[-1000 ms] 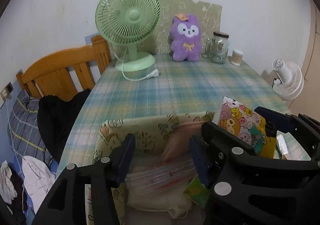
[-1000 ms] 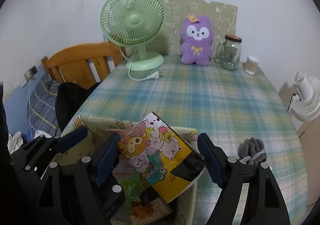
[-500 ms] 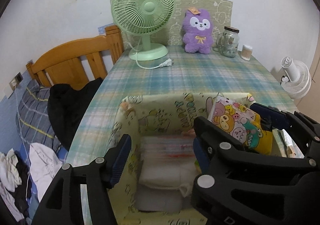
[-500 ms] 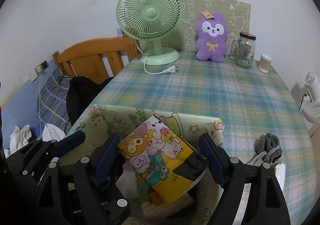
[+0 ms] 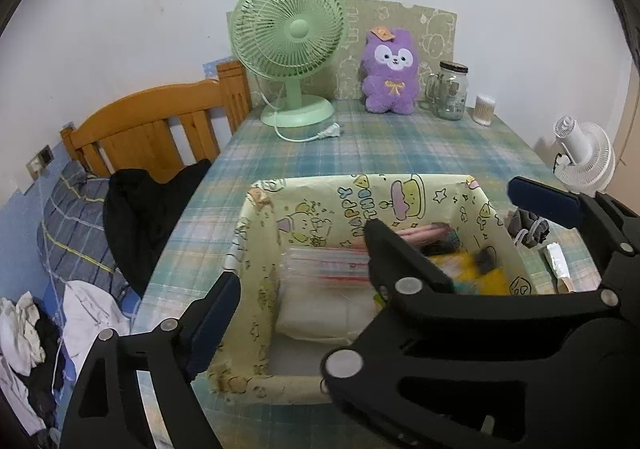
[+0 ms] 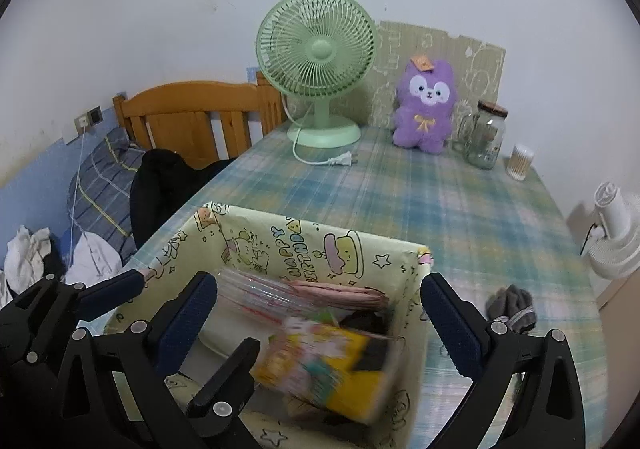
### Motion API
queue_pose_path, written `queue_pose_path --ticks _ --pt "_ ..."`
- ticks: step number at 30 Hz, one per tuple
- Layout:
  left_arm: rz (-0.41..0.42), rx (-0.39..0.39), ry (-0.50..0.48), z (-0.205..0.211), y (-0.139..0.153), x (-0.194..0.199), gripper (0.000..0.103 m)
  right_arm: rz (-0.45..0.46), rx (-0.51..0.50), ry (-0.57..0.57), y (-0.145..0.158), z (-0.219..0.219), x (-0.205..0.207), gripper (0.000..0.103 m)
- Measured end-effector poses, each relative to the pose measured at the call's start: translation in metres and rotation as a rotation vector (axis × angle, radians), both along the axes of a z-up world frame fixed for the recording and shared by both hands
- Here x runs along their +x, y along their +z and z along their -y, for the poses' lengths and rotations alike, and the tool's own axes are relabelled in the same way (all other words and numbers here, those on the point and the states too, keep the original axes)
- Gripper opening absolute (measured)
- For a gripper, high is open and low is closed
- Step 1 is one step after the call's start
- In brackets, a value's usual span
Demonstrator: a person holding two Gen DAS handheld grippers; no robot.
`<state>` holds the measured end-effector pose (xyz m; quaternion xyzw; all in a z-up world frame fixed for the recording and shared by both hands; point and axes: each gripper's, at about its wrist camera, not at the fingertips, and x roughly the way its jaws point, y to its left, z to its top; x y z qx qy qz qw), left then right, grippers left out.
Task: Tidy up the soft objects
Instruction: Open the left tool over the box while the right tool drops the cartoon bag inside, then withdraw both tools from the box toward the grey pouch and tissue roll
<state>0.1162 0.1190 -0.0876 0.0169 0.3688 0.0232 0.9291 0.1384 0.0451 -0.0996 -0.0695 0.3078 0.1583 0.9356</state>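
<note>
The cartoon snack pouch has just left the right tongs; half a second back it was pinched between them above the fabric bin, and now it lies blurred inside the bin's right half, still settling by the look of it; the right tongs are spread wide and hold nothing. The left tongs are likewise spread and empty, hanging over the bin's near left corner, higher than they were a second ago. Under and beside the pouch sit a clear zip bag and a pink folded thing; so that item looks done. What seems left: the grey rolled cloth on the worktop just right of the bin, and perhaps the purple plush toy at the far end, near the green fan.
</note>
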Motion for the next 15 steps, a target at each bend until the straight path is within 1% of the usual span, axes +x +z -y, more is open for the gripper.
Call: queue_pose_path --ticks 4,6,9,11,15 --pt "0.014 0.012 0.042 -0.003 0.004 -0.005 0.089 0.024 -0.001 0.001 0.006 0.002 -0.007 0.103" --pt "0.019 0.010 0.048 -0.004 0.007 -0.008 0.089 0.031 0.005 0.006 0.009 0.003 -0.010 0.103" --pt "0.034 0.014 0.040 -0.002 0.012 -0.012 0.089 0.047 0.009 0.008 0.014 0.005 -0.017 0.103" --pt "0.044 0.001 0.029 0.001 0.016 -0.015 0.089 0.054 0.016 0.003 0.018 0.008 -0.022 0.103" --pt "0.071 -0.013 0.013 0.009 0.025 -0.020 0.090 0.042 0.055 -0.008 0.025 0.019 -0.027 0.103"
